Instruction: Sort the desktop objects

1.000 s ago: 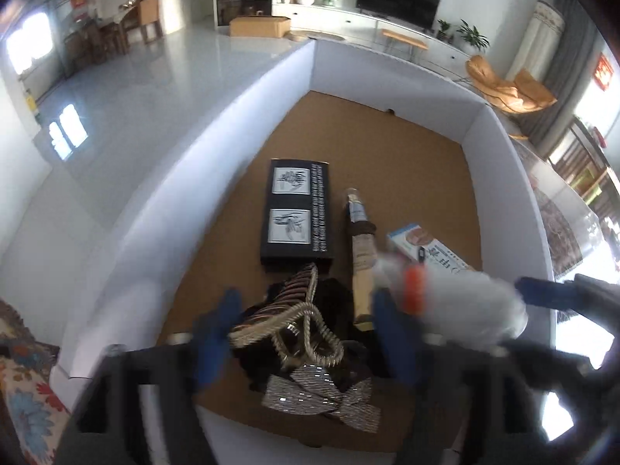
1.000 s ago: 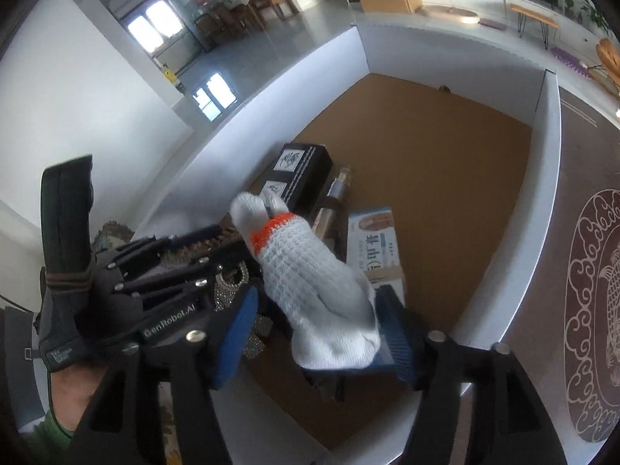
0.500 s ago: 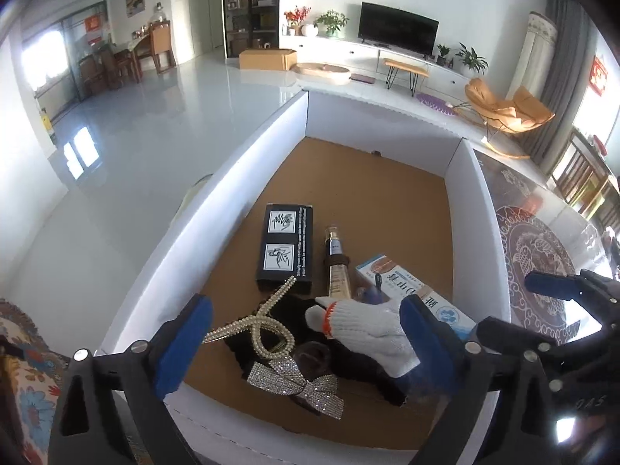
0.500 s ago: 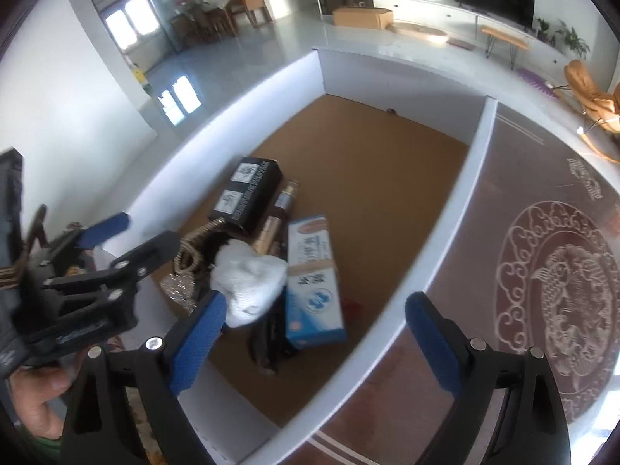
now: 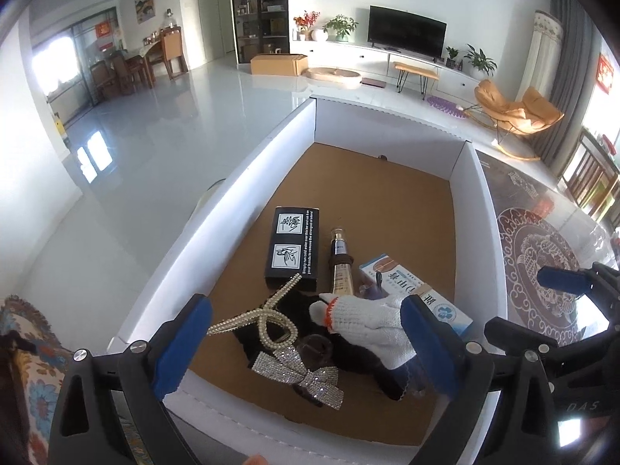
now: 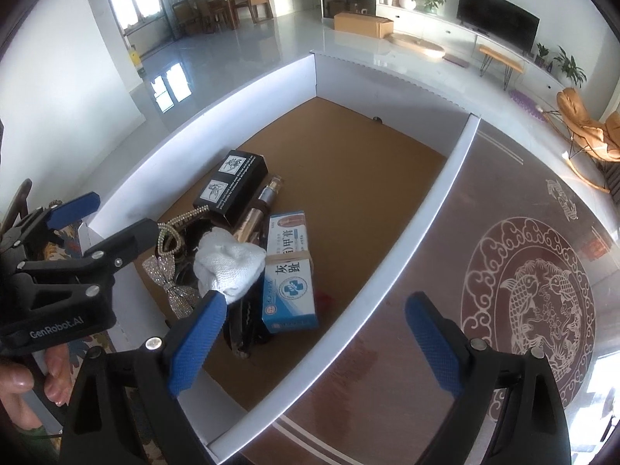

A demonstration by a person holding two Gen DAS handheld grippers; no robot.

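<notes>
Large open living room, white walls, glossy pale tile floor throwing back window glare. Far wall: long low white cabinet with a dark flat television on it, potted plants and red flowers to its left. Tall dark shelving unit left of that. A cardboard carton sits on the floor before it. Small wooden bench on hairpin legs near the cabinet. Orange lounge chair far right, grey curtains behind. Far left: wooden dining table and chairs by bright windows. Near right: dark brown surface with a white carp medallion.
</notes>
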